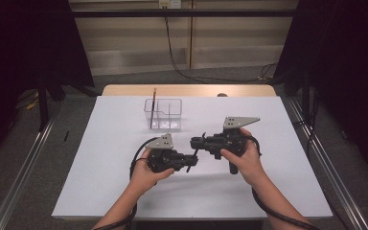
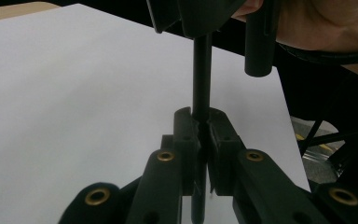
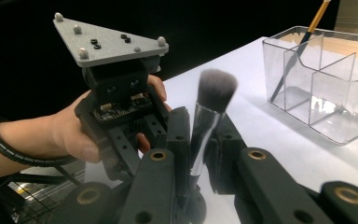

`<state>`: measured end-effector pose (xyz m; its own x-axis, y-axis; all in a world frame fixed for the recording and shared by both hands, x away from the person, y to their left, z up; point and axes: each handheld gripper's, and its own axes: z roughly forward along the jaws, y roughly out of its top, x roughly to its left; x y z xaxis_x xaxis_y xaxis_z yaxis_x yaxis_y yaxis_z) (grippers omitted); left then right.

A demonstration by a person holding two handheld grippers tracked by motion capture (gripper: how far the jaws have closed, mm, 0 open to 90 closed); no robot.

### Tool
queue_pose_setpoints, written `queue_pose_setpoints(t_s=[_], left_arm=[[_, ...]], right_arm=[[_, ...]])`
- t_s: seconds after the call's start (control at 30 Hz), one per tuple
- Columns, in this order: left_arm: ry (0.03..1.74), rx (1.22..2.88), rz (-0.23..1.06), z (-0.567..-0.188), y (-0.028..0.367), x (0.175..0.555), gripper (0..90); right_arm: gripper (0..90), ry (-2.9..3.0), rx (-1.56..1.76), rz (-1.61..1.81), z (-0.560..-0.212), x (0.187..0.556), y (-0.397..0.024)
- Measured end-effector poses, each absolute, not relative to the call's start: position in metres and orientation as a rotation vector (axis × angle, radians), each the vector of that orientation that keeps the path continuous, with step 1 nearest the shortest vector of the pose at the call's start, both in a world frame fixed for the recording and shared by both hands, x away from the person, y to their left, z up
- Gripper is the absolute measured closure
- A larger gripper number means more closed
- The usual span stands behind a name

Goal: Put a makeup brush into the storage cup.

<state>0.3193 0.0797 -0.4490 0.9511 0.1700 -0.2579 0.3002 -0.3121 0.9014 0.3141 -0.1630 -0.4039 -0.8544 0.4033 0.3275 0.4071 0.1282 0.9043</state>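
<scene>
A makeup brush (image 1: 194, 152) with a black handle (image 2: 201, 79), silver ferrule and grey bristle head (image 3: 218, 87) is held between both grippers above the white table. My left gripper (image 1: 190, 161) is shut on the handle, its pads pressed on the stem (image 2: 200, 128). My right gripper (image 1: 196, 142) faces it from the right and is shut on the ferrule (image 3: 200, 140), with the bristles sticking up past its jaws. The two grippers nearly meet tip to tip at the table's middle. The left gripper's grey plate (image 3: 107, 42) and the hand holding it show behind the brush.
A clear plastic organiser (image 1: 163, 115) with compartments stands farther back on the white sheet (image 1: 100, 158); a thin brush with a gold handle (image 3: 307, 32) leans in its left compartment. The wooden table edge (image 1: 187, 90) runs behind it. Metal rails flank the table.
</scene>
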Motion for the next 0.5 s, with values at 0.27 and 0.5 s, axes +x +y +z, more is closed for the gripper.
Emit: queue_pose_setpoints(t_s=[0.27, 0.5], left_arm=[[0.352, 1.865, -0.134, -0.4538, 0.0799, 0.3188, 83.7], [0.347, 1.861, -0.129, -0.4552, 0.0812, 0.3183, 83.7]], right_arm=[[82.7, -2.351, -0.844, -1.896, -0.4045, 0.3143, -0.1599], [83.0, -2.345, -0.838, -1.897, -0.4061, 0.3143, -0.1587]])
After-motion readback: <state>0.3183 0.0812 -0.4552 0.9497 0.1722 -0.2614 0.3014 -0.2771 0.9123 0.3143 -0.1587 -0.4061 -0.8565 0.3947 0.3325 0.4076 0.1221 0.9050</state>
